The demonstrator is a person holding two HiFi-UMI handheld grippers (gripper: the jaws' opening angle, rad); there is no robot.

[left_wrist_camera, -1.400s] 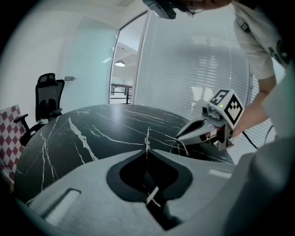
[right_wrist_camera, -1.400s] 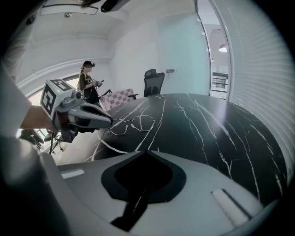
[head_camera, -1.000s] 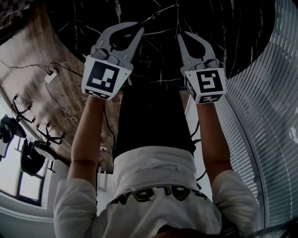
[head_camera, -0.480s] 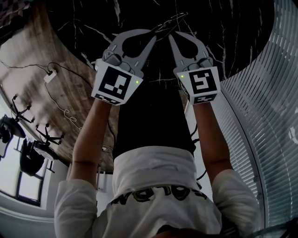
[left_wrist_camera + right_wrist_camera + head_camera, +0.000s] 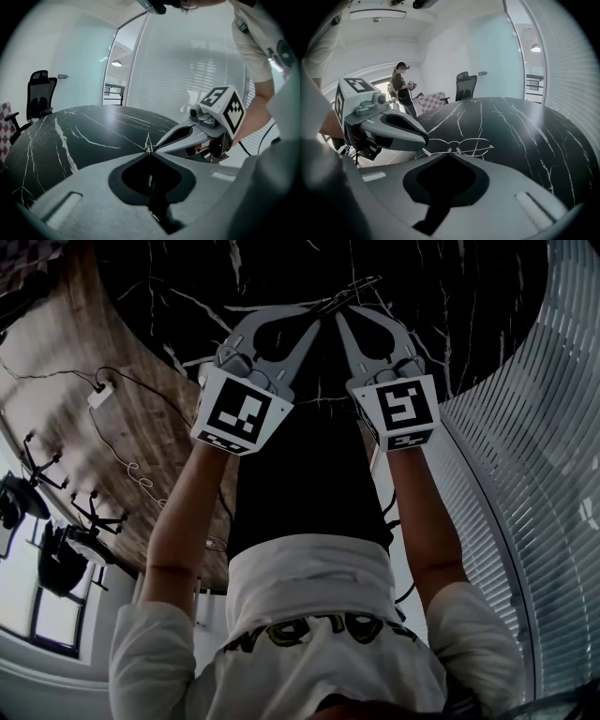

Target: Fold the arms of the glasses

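Thin wire-rimmed glasses [image 5: 352,289] hang just over the black marble table [image 5: 450,296], between the tips of both grippers. My left gripper [image 5: 322,317] is shut on one end of the frame; in the left gripper view the glasses [image 5: 148,143] show edge-on right at its closed tip [image 5: 149,153]. My right gripper [image 5: 339,313] is shut, with its tip [image 5: 449,153] right under the bridge of the glasses [image 5: 473,145]. I cannot tell whether it touches them. In the right gripper view the left gripper [image 5: 425,139] covers the left end of the frame.
A black office chair [image 5: 466,86] and a checkered seat [image 5: 429,101] stand at the table's far side, with a person [image 5: 401,89] beyond them. Slatted blinds [image 5: 553,474] run along the right. A cable and plug [image 5: 101,395] lie on the wooden floor.
My left gripper has carried the glasses to the right, up to the right gripper's tip. The two tips stood well apart before and now nearly meet. The right gripper has barely moved.
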